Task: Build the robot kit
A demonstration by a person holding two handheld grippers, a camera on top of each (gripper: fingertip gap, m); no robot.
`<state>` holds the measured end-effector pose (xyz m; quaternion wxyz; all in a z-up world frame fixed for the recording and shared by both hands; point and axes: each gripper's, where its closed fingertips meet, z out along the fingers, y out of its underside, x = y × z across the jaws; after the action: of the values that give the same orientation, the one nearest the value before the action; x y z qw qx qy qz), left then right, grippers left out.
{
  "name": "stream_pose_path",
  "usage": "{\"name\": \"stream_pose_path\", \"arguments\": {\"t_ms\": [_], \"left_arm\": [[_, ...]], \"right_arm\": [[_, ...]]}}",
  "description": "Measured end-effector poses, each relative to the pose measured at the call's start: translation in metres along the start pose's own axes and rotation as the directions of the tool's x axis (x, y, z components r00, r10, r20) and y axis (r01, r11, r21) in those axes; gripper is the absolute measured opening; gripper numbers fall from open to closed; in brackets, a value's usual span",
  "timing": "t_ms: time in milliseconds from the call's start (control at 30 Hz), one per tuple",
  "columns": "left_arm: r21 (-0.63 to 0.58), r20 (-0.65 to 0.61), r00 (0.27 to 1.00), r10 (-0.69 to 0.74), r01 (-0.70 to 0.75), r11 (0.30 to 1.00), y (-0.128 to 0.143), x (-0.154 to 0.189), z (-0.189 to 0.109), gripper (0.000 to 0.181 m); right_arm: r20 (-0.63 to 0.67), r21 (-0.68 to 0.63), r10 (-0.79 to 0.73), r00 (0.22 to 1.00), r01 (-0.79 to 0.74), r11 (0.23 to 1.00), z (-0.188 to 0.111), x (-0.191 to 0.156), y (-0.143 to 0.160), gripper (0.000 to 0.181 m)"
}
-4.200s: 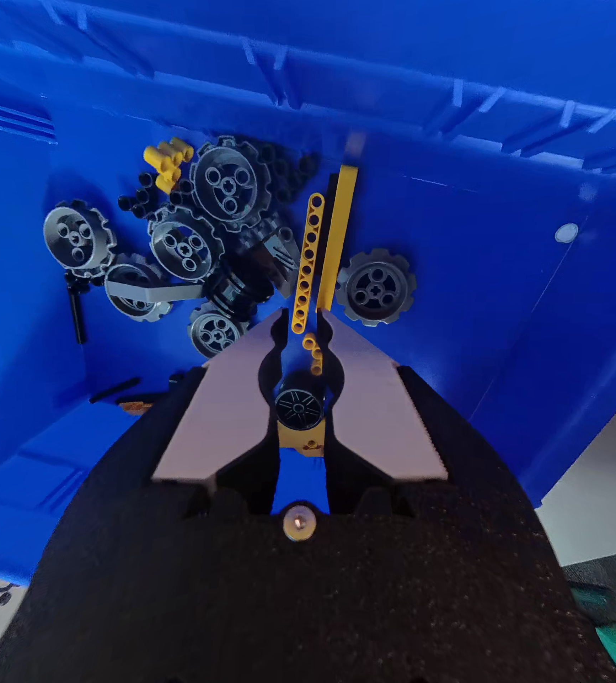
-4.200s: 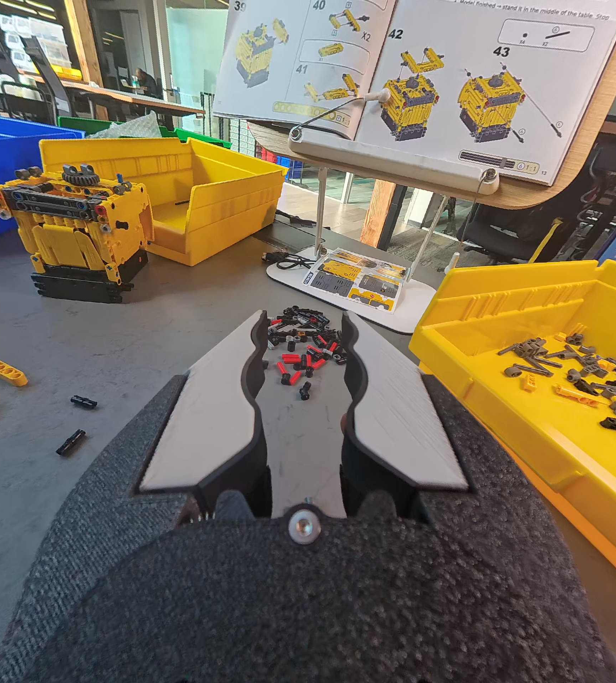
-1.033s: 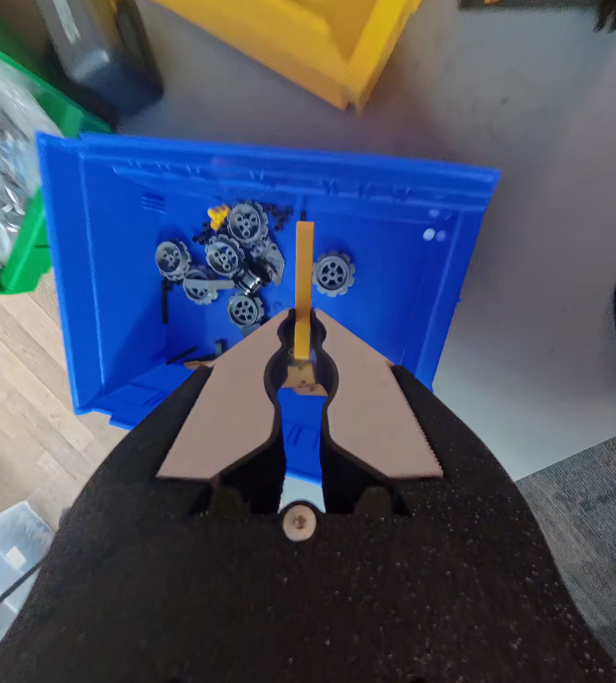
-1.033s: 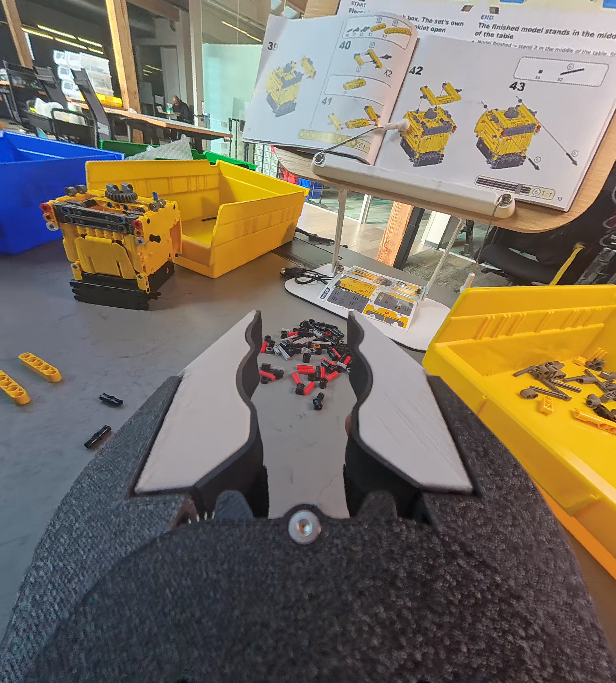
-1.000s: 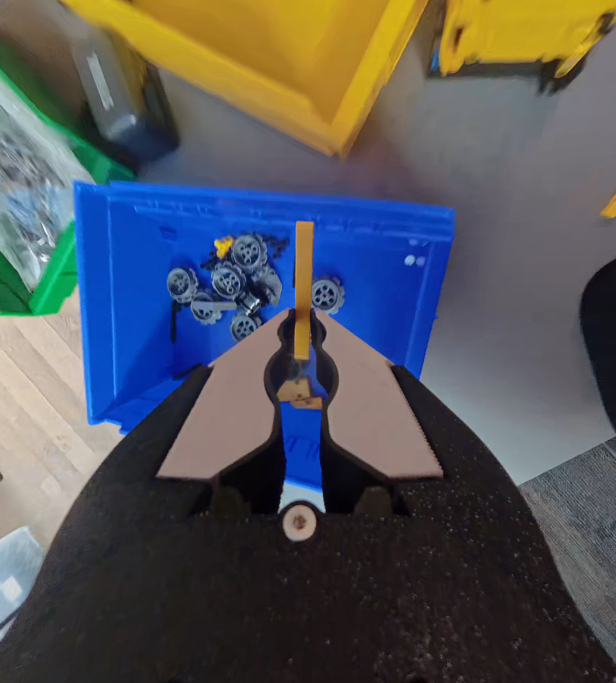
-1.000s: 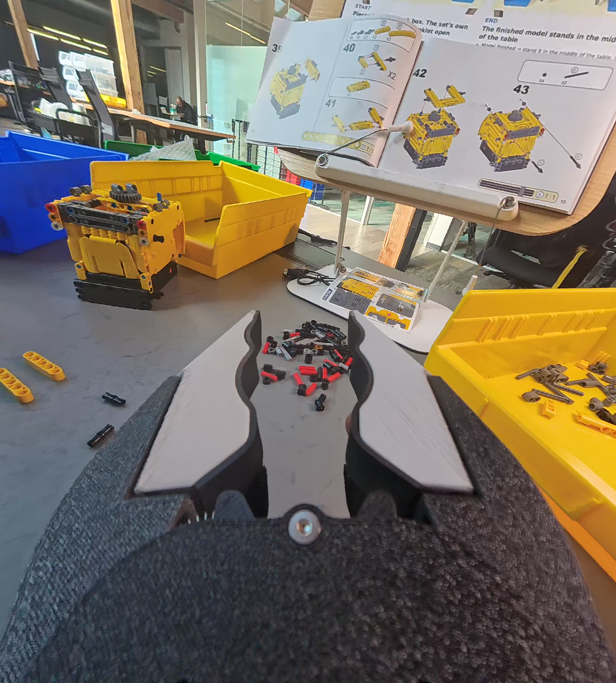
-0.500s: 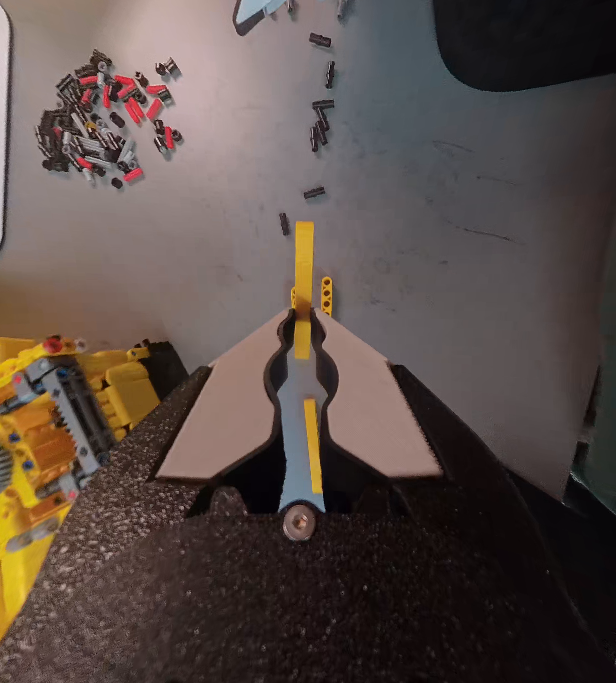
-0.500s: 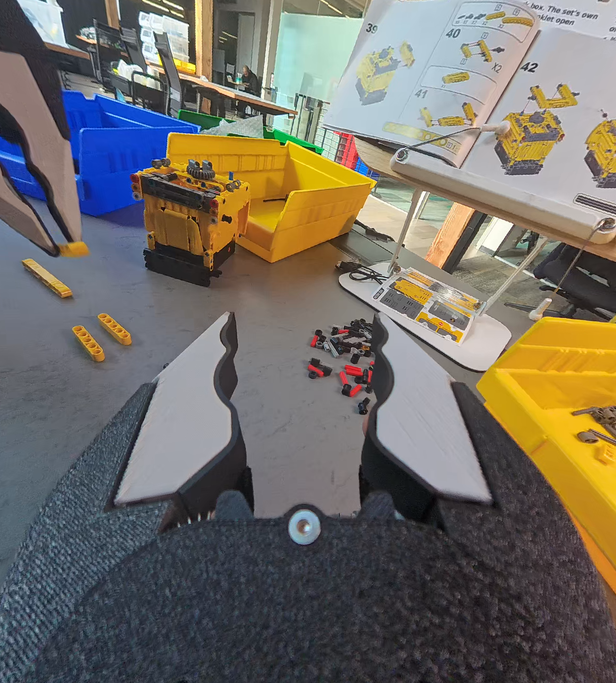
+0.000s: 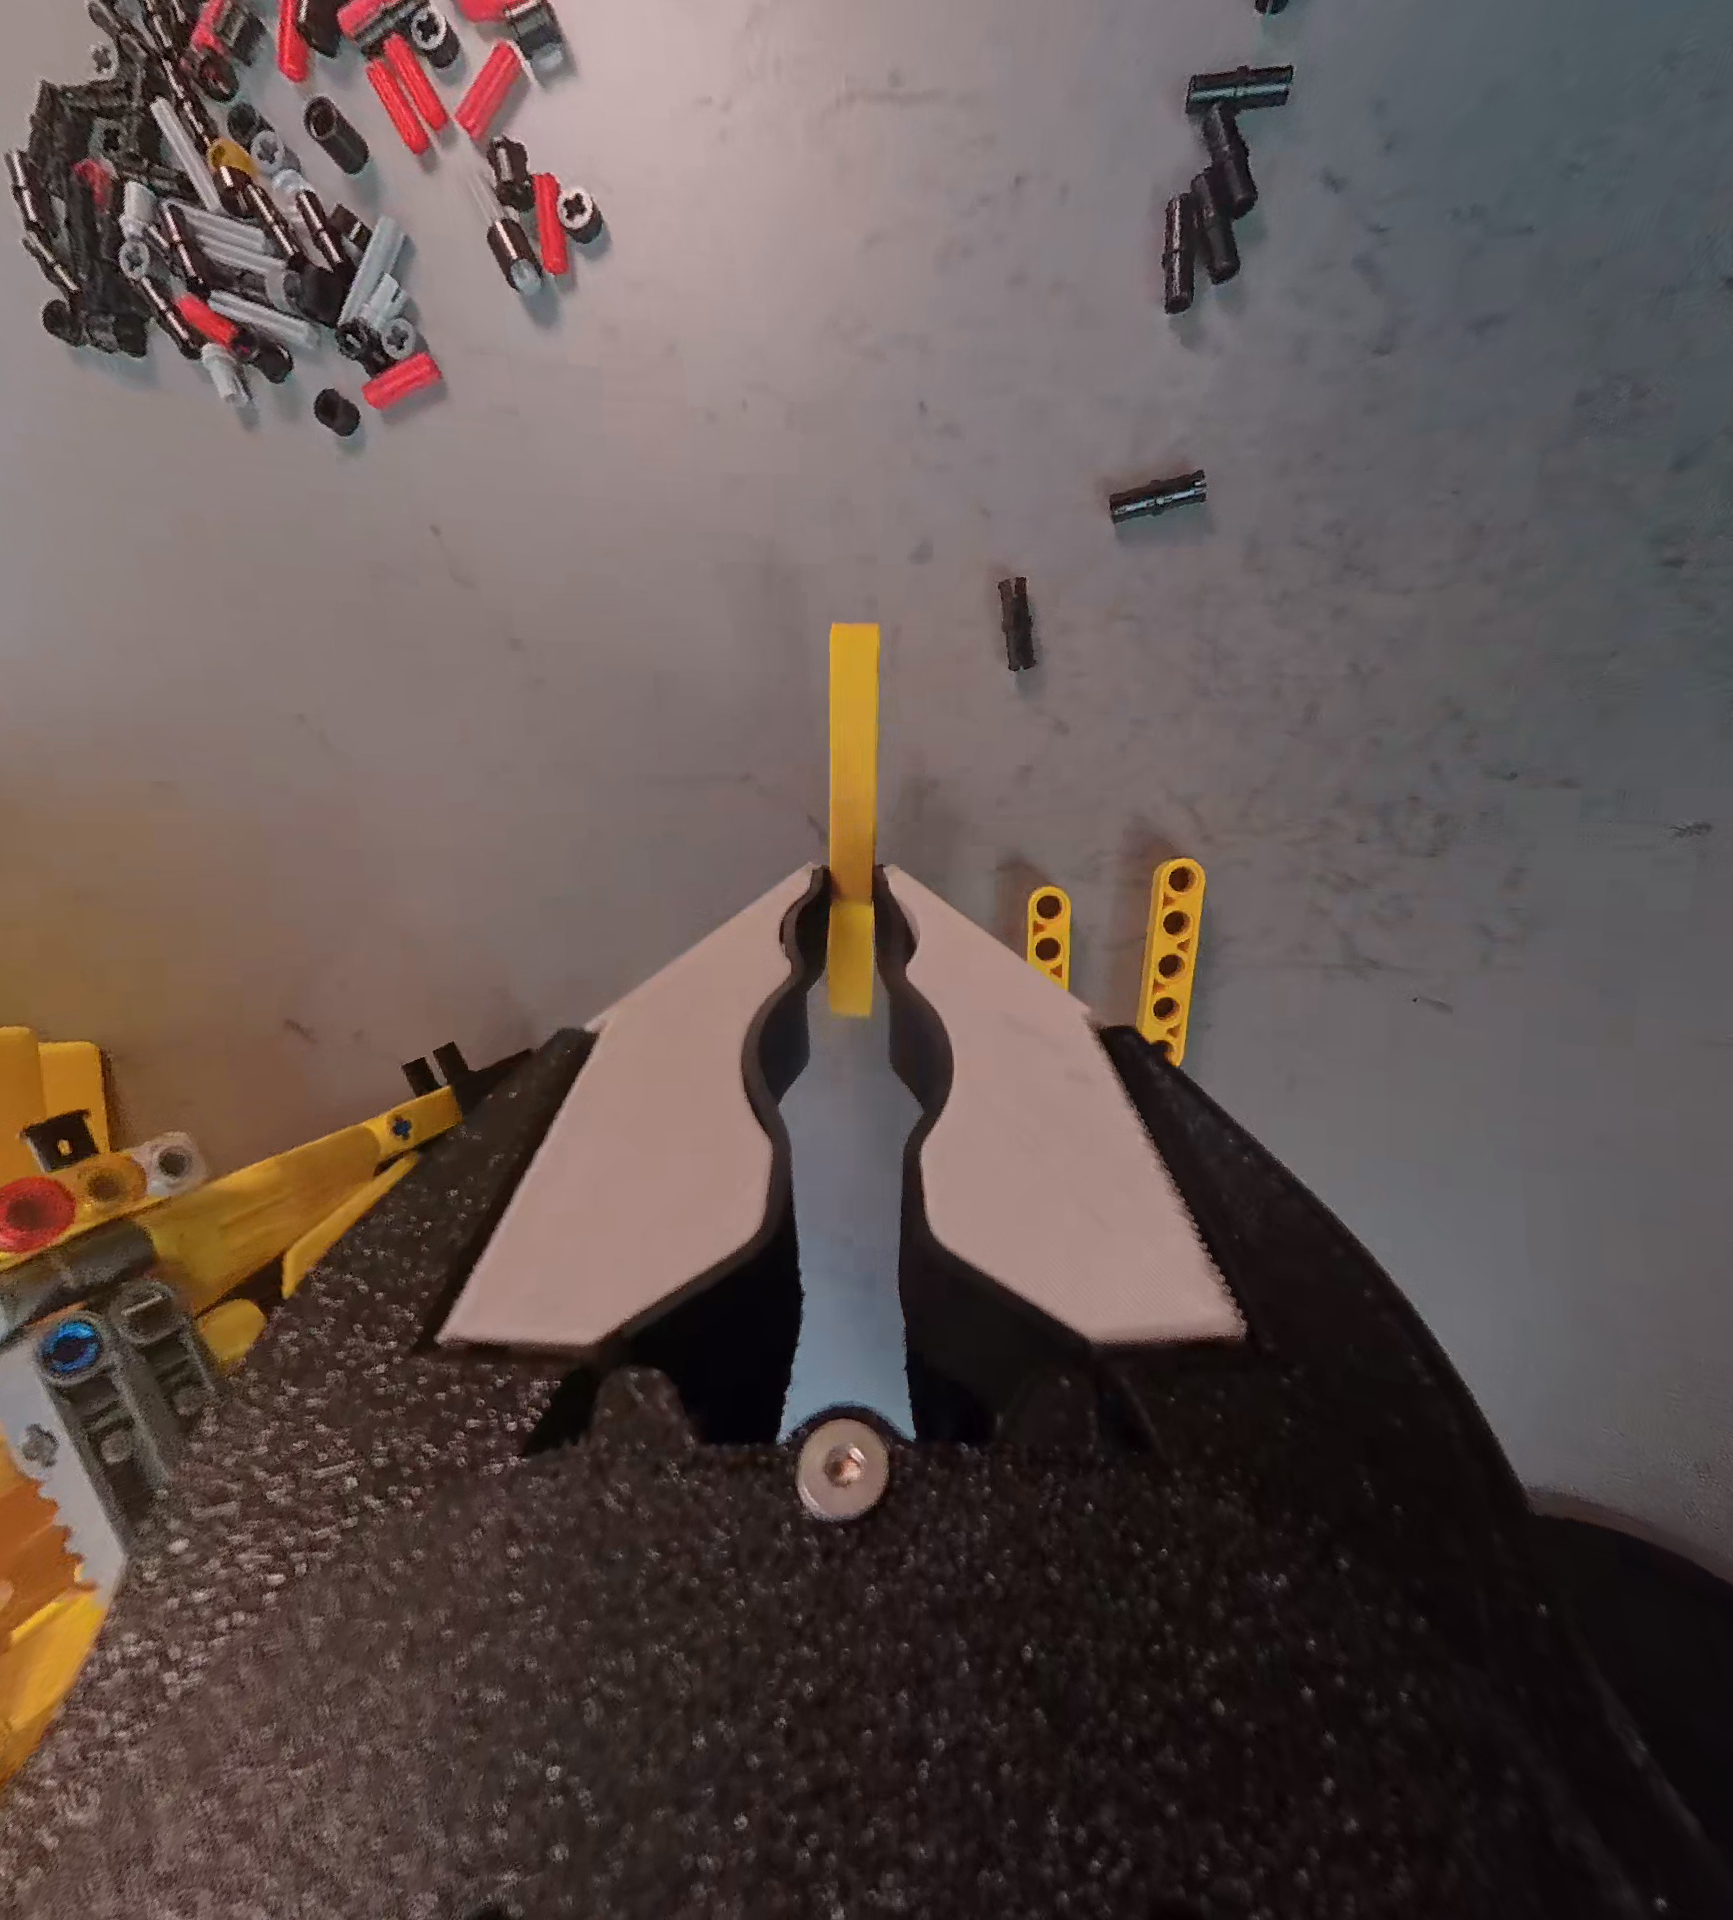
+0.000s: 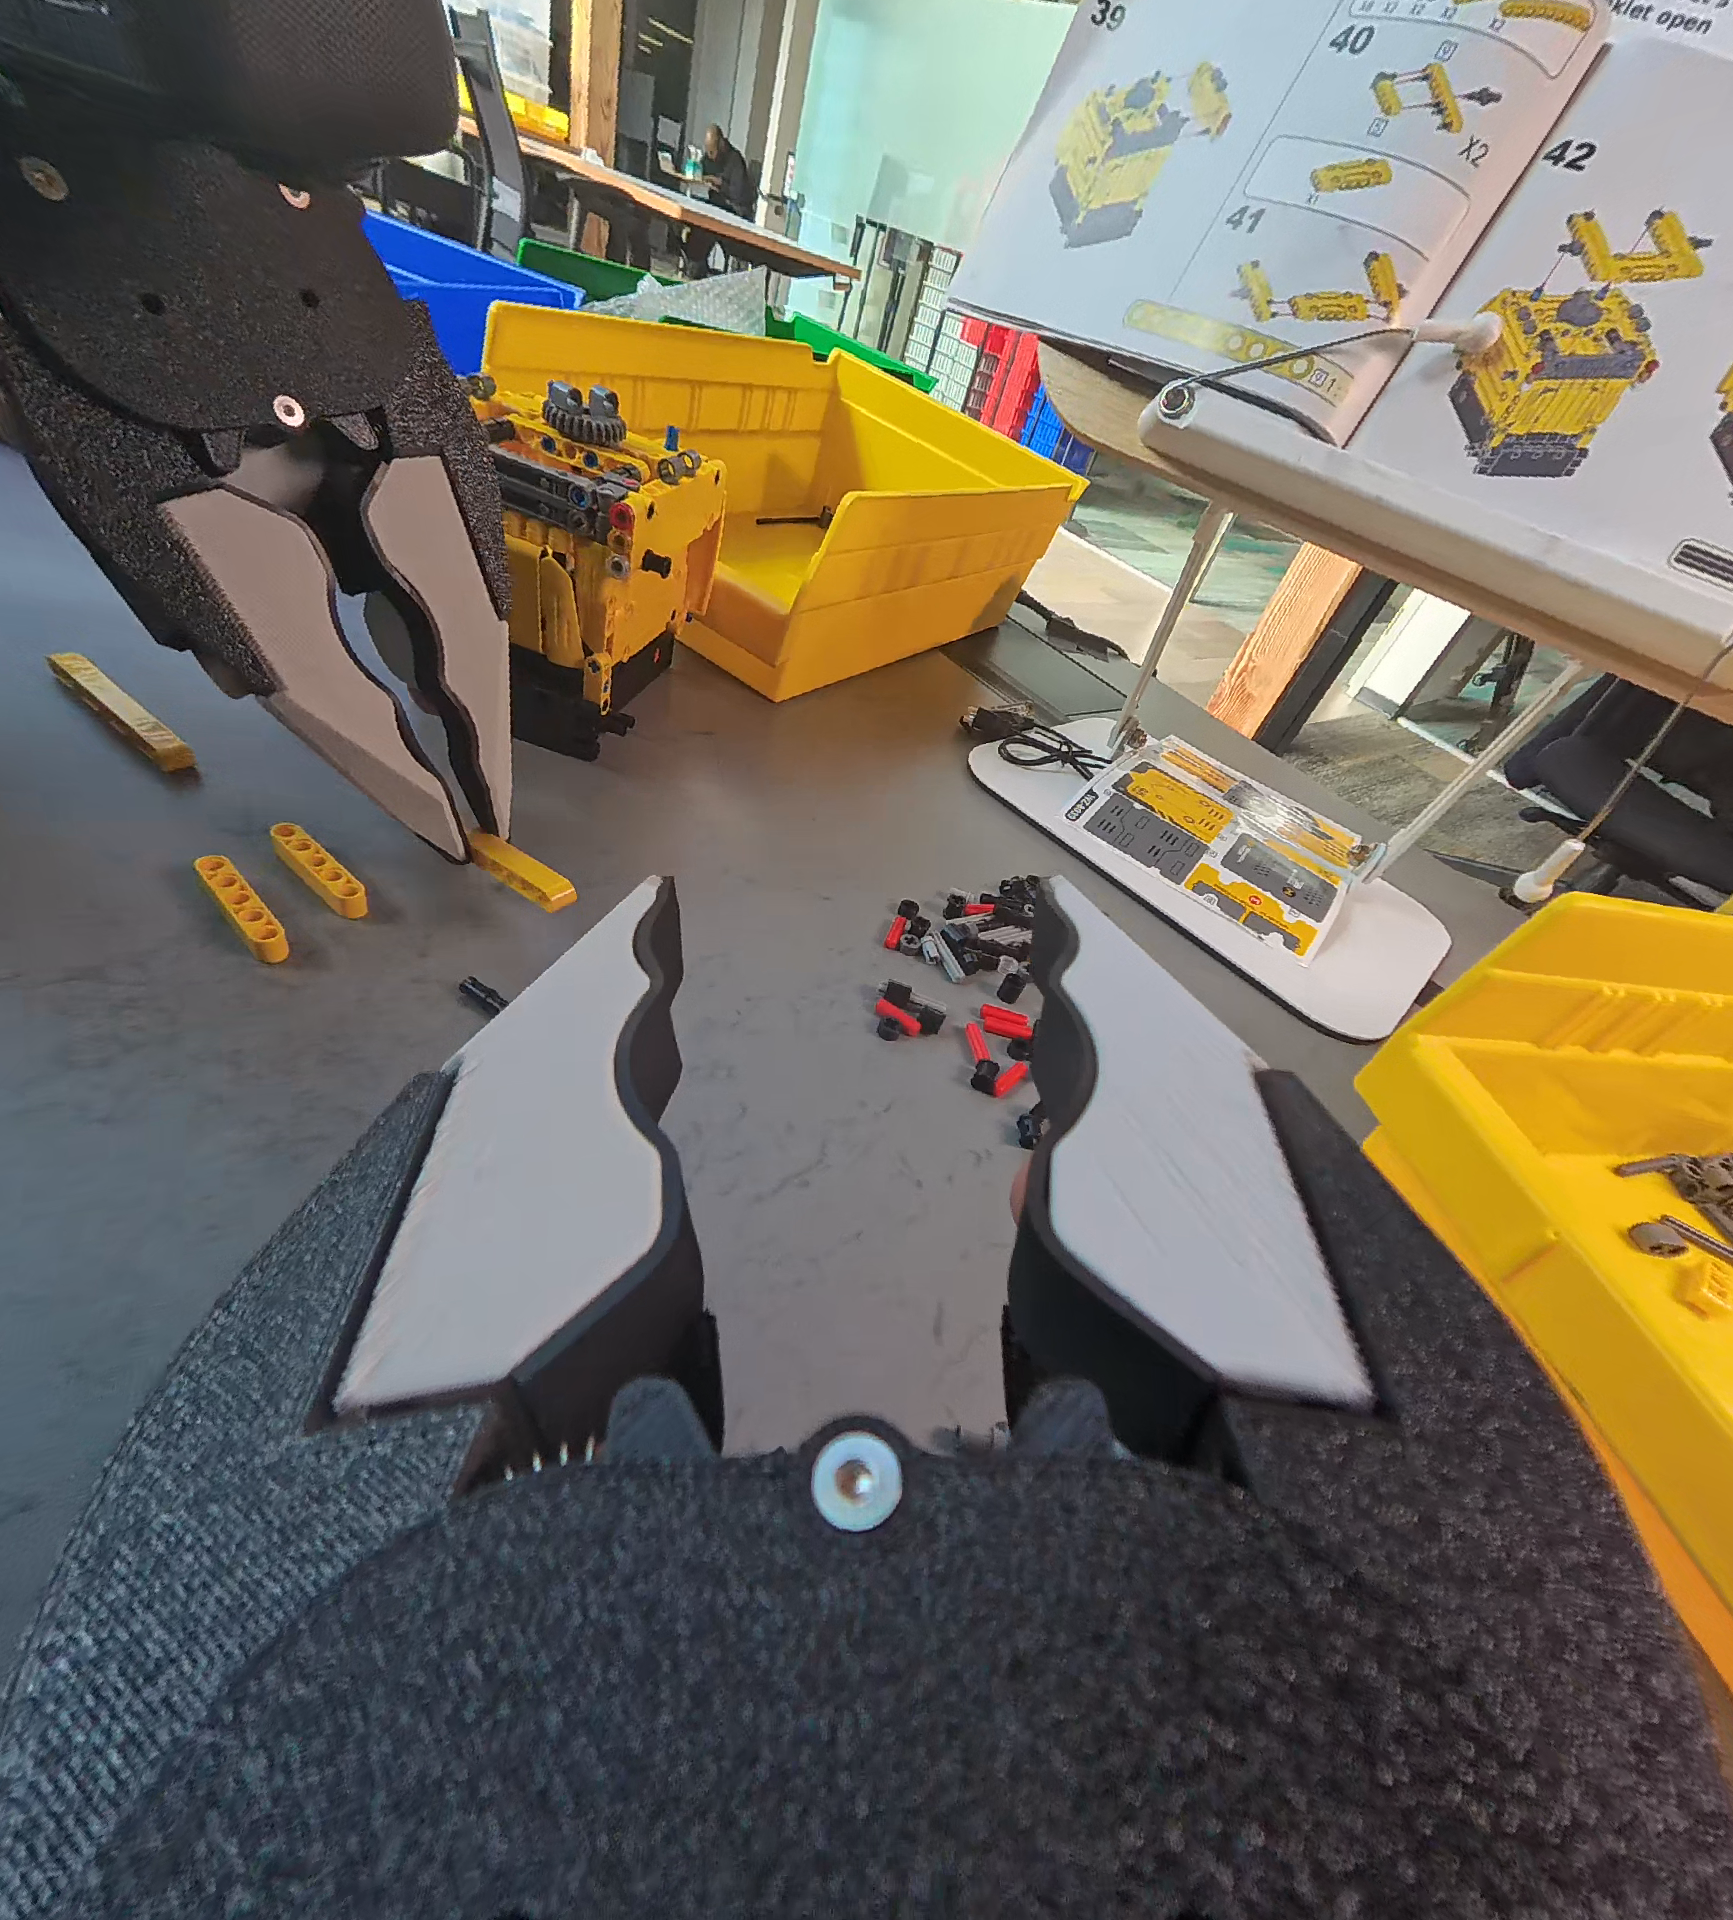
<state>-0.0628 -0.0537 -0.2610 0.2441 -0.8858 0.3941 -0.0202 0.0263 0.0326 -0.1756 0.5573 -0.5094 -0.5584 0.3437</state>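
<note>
Low over grey table (image 10: 114, 1143), left gripper (image 9: 853, 883) pinches yellow beam (image 9: 853, 748); right gripper (image 10: 857, 894) spread wide, empty, near loose red and black pins (image 10: 966, 966).

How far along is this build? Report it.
Done: the yellow model stands assembled on the table. In hand: the left hand-held gripper is shut on a yellow beam low over the table. Left: two short yellow beams and loose pins unused; right hand-held gripper empty.

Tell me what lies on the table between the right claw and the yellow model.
In the right wrist view, bare grey table, save the yellow beam held by the left claw, left of the line from right claw to model.
</note>
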Motion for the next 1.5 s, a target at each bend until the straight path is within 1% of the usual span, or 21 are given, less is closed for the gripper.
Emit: {"name": "stream_pose_path", "arguments": {"t_ms": [167,233,300,367,467,567,667,700,800,833,933,1000,1067,1133,1167,1233,1267,1333,1367,1433,1500], "left_arm": [[0.06,-0.046,0.995,-0.087,0.09,0.994,0.004,0.002,-0.001,0.007],[0.132,-0.137,0.979,-0.148,0.166,0.977,-0.005,0.009,-0.006,0.007],[0.226,-0.303,0.931,-0.205,0.279,0.933,-0.023,0.021,-0.017,0.007],[0.26,-0.498,0.84,-0.216,0.383,0.886,-0.038,0.037,-0.031,0.007],[0.267,-0.651,0.738,-0.18,0.443,0.856,-0.051,0.054,-0.042,0.007],[0.239,-0.716,0.683,-0.143,0.432,0.87,-0.053,0.07,-0.041,0.007],[0.203,-0.744,0.655,-0.129,0.406,0.891,-0.05,0.084,-0.036,0.007],[0.196,-0.753,0.646,-0.126,0.402,0.894,-0.049,0.088,-0.035,0.007],[0.188,-0.753,0.644,-0.14,0.413,0.891,-0.047,0.088,-0.033,0.007],[0.189,-0.742,0.655,-0.146,0.413,0.891,-0.046,0.087,-0.034,0.009],[0.256,-0.597,0.798,-0.087,0.292,0.921,-0.035,0.086,-0.032,0.027],[0.294,-0.502,0.864,-0.016,0.188,0.937,-0.026,0.094,-0.032,0.031],[0.318,-0.403,0.915,0.023,0.117,0.941,-0.019,0.099,-0.027,0.027],[0.309,-0.314,0.949,0.03,0.072,0.948,-0.012,0.1,-0.021,0.017],[0.293,-0.27,0.962,0.036,0.046,0.955,-0.008,0.1,-0.017,0.01],[0.285,-0.203,0.978,0.051,0.009,0.958,-0.002,0.098,-0.013,0.007],[0.287,-0.201,0.979,0.046,0.014,0.958,-0.001,0.098,-0.013,0.007],[0.287,-0.208,0.978,0.032,0.03,0.957,0.0,0.096,-0.012,0.007],[0.286,-0.211,0.977,0.031,0.032,0.958,0.001,0.096,-0.011,0.007],[0.299,-0.206,0.978,0.039,0.025,0.954,-0.001,0.096,-0.009,0.007],[0.306,-0.198,0.979,0.049,0.015,0.952,-0.001,0.096,-0.009,0.007]], "right_arm": [[0.043,-0.006,-0.004,0.999,0.004,1.0,0.001,-0.008,0.003,0.065],[0.084,0.004,-0.038,0.996,0.037,0.999,0.001,-0.018,0.001,0.061],[0.149,0.024,-0.11,0.983,0.107,0.994,0.0,-0.036,-0.002,0.054],[0.212,0.055,-0.204,0.956,0.197,0.979,-0.002,-0.058,-0.006,0.049],[0.29,0.067,-0.339,0.895,0.335,0.94,-0.004,-0.086,-0.002,0.048],[0.363,0.074,-0.413,0.835,0.416,0.906,-0.008,-0.109,0.005,0.045],[0.383,0.089,-0.447,0.808,0.449,0.889,-0.01,-0.119,0.005,0.031],[0.39,0.092,-0.451,0.803,0.453,0.886,-0.011,-0.121,0.005,0.023],[0.486,0.06,-0.416,0.769,0.446,0.893,-0.016,-0.133,0.017,0.007],[0.501,0.042,-0.384,0.776,0.421,0.906,-0.016,-0.134,0.018,0.007],[0.604,-0.086,-0.155,0.782,0.257,0.963,-0.019,-0.142,0.022,0.007],[0.625,-0.135,-0.1,0.774,0.234,0.963,-0.018,-0.143,0.025,0.007],[0.663,-0.205,-0.039,0.748,0.232,0.951,-0.018,-0.15,0.032,0.007],[0.681,-0.263,-0.006,0.732,0.253,0.931,-0.015,-0.156,0.041,0.007],[0.676,-0.267,-0.004,0.737,0.251,0.93,-0.011,-0.156,0.041,0.007],[0.681,-0.278,0.011,0.733,0.245,0.929,-0.009,-0.158,0.04,0.007],[0.677,-0.27,-0.003,0.736,0.252,0.929,-0.007,-0.158,0.04,0.009],[0.666,-0.269,-0.039,0.745,0.289,0.919,-0.006,-0.152,0.044,0.019],[0.668,-0.274,-0.037,0.743,0.292,0.916,-0.009,-0.15,0.045,0.019],[0.688,-0.263,0.005,0.725,0.243,0.934,-0.017,-0.151,0.037,0.016],[0.69,-0.264,0.02,0.723,0.226,0.938,-0.021,-0.15,0.033,0.003]]}}
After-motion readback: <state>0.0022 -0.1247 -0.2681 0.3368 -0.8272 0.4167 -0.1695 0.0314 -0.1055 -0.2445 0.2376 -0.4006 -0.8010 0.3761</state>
